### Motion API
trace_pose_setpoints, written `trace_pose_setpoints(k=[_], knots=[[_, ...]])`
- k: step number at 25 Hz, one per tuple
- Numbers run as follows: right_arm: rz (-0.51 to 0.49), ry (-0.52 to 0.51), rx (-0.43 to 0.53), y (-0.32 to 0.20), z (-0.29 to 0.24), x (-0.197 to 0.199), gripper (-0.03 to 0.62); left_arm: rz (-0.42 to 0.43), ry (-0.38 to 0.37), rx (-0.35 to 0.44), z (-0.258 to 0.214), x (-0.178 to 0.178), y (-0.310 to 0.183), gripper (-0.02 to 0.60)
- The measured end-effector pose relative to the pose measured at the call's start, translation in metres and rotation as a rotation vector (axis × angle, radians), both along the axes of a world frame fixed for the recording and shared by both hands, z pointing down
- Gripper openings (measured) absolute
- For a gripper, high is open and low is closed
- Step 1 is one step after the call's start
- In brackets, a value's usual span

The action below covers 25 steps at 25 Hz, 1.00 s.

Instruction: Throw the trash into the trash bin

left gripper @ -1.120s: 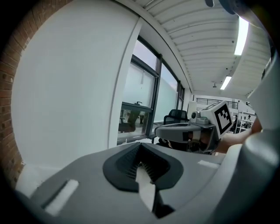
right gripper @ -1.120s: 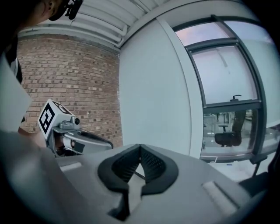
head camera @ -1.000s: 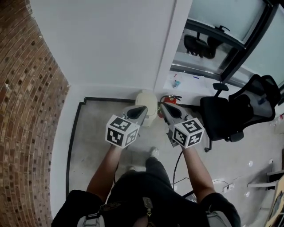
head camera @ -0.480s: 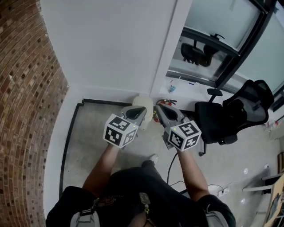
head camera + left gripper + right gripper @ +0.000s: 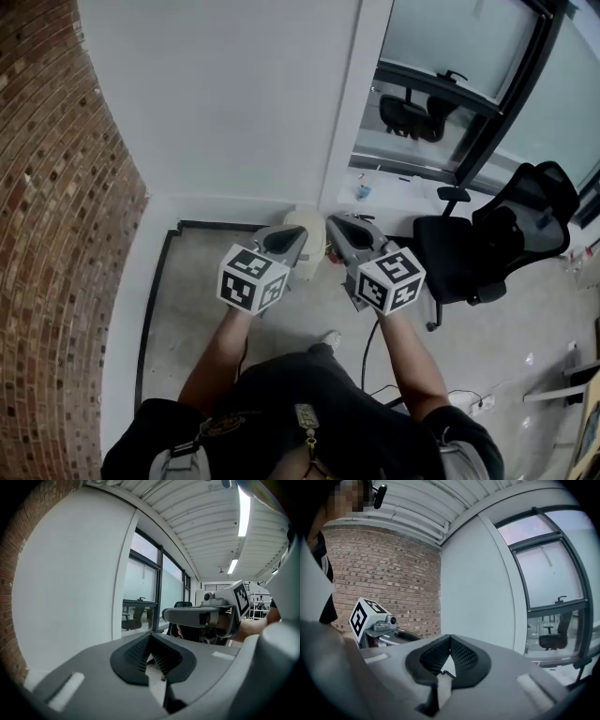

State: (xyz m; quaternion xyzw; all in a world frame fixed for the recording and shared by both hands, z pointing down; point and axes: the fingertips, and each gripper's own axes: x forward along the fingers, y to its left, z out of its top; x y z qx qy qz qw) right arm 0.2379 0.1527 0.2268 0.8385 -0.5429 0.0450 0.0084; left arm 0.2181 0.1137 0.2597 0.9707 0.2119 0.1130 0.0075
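Note:
A cream trash bin [image 5: 307,253] stands on the floor against the white wall, partly hidden behind both grippers. My left gripper [image 5: 300,232] is held level above it, its jaws shut with nothing between them, as the left gripper view [image 5: 150,637] shows. My right gripper [image 5: 331,222] is beside it, also shut and empty in its own view [image 5: 450,639]. Both grippers point at the wall corner, side by side and a small gap apart. No trash shows in any view.
A brick wall [image 5: 56,234] closes the left side and a white wall [image 5: 234,94] stands ahead. A glass partition [image 5: 450,66] and a black office chair [image 5: 506,234] are at the right. A cable [image 5: 366,347] lies on the floor by the person's shoe [image 5: 328,339].
Both grippers have risen a little, still side by side with jaws shut. The head view has shifted, and the bin is more covered by the grippers.

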Motion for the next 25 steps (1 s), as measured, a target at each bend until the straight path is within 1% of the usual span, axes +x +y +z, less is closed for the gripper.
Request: trace_pose_setpoints(k=[16, 25], knots=[[0.007, 0.001, 0.002, -0.003, -0.004, -0.002, 0.003, 0.033, 0.007, 0.006, -0.007, -0.001, 0.001, 0.006], [0.013, 0.000, 0.014, -0.005, -0.004, -0.002, 0.003, 0.031, 0.020, 0.011, -0.012, -0.001, -0.001, 0.006]])
